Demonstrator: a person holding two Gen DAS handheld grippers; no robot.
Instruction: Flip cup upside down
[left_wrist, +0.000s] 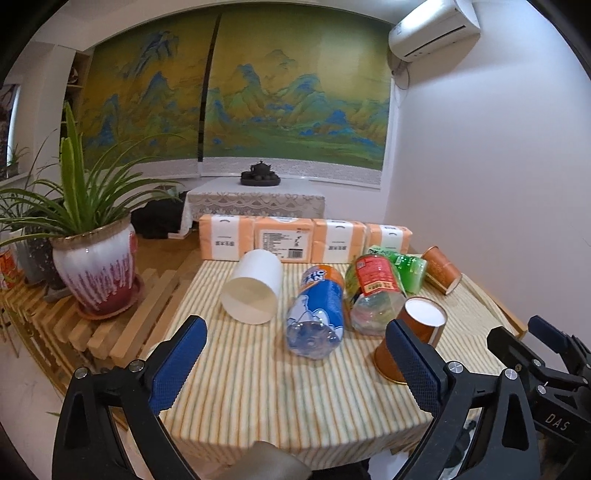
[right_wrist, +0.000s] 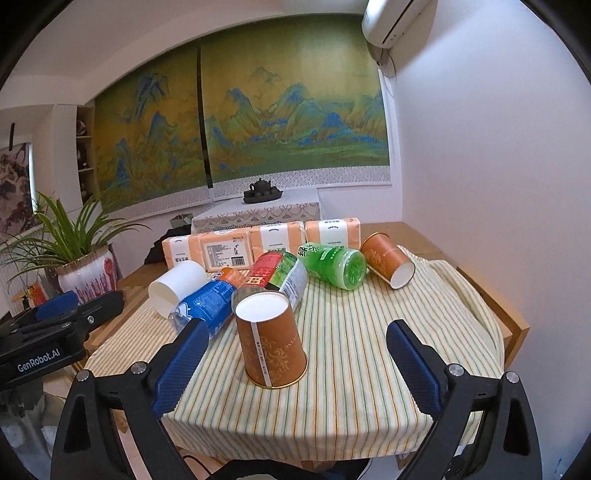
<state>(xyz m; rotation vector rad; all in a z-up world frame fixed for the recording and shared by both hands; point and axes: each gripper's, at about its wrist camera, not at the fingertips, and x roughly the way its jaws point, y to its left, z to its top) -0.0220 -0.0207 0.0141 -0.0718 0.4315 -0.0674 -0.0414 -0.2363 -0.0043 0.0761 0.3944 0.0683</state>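
Brown cup inverted, fingers apart

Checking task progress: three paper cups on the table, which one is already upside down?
The brown cup nearest the right gripper stands mouth-down. The other brown cup and the white cup lie on their sides.

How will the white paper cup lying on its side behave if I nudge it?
The white cup lies on its side, so it will likely roll in a curve. It looks empty and thin-walled, probably light and easily crushed. The striped cloth may slow it.
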